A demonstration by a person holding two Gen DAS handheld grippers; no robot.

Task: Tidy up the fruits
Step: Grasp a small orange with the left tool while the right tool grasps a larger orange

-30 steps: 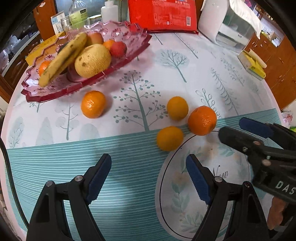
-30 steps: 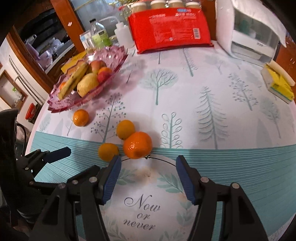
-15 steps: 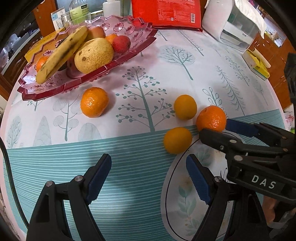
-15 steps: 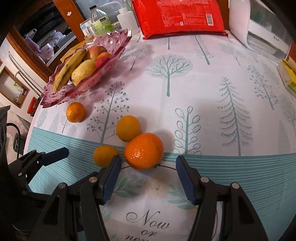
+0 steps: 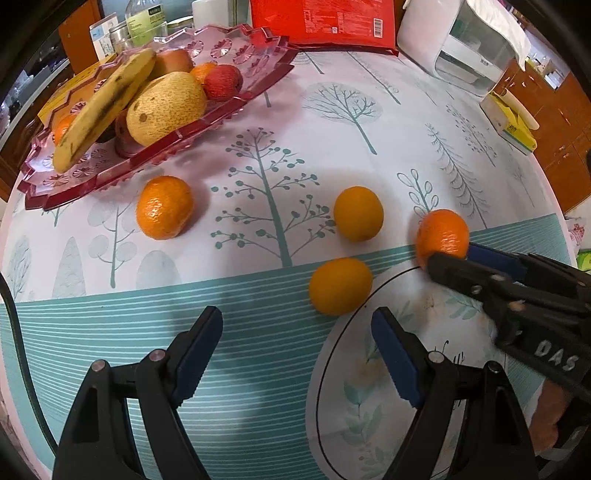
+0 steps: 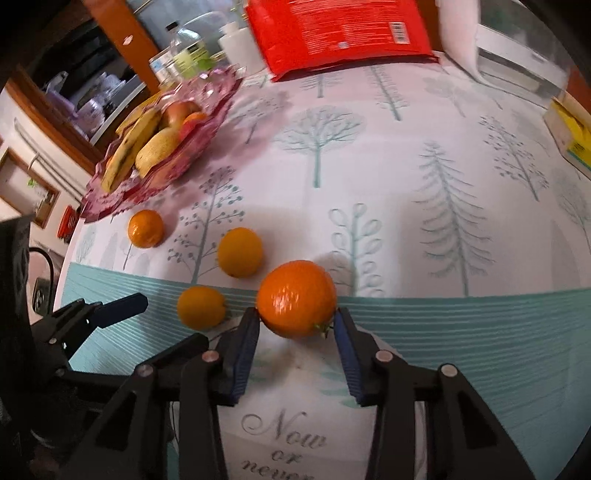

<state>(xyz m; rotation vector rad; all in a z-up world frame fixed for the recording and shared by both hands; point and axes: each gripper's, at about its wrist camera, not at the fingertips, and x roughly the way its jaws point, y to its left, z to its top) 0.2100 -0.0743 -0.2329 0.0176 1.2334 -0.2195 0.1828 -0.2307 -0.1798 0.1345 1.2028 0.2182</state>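
Observation:
Several oranges lie loose on the tree-print tablecloth. My right gripper (image 6: 297, 326) has its blue pads on both sides of the big orange (image 6: 296, 298), touching its lower flanks; it also shows in the left wrist view (image 5: 442, 236). Two smaller oranges (image 6: 239, 252) (image 6: 201, 307) lie left of it, and another orange (image 6: 145, 228) lies near the pink glass fruit tray (image 6: 218, 92). The tray (image 5: 258, 48) holds a banana (image 5: 105, 107), a melon (image 5: 166, 107) and other fruit. My left gripper (image 5: 297, 343) is open and empty, low over the teal stripes.
A red packet (image 5: 321, 20), bottles (image 6: 188, 48) and a white appliance (image 5: 461, 48) stand at the table's far edge. A yellow box (image 5: 511, 122) lies at the right. The table edge curves close on the left.
My right gripper has moved forward and narrowed around the big orange. My left gripper has drifted forward a little and stayed open.

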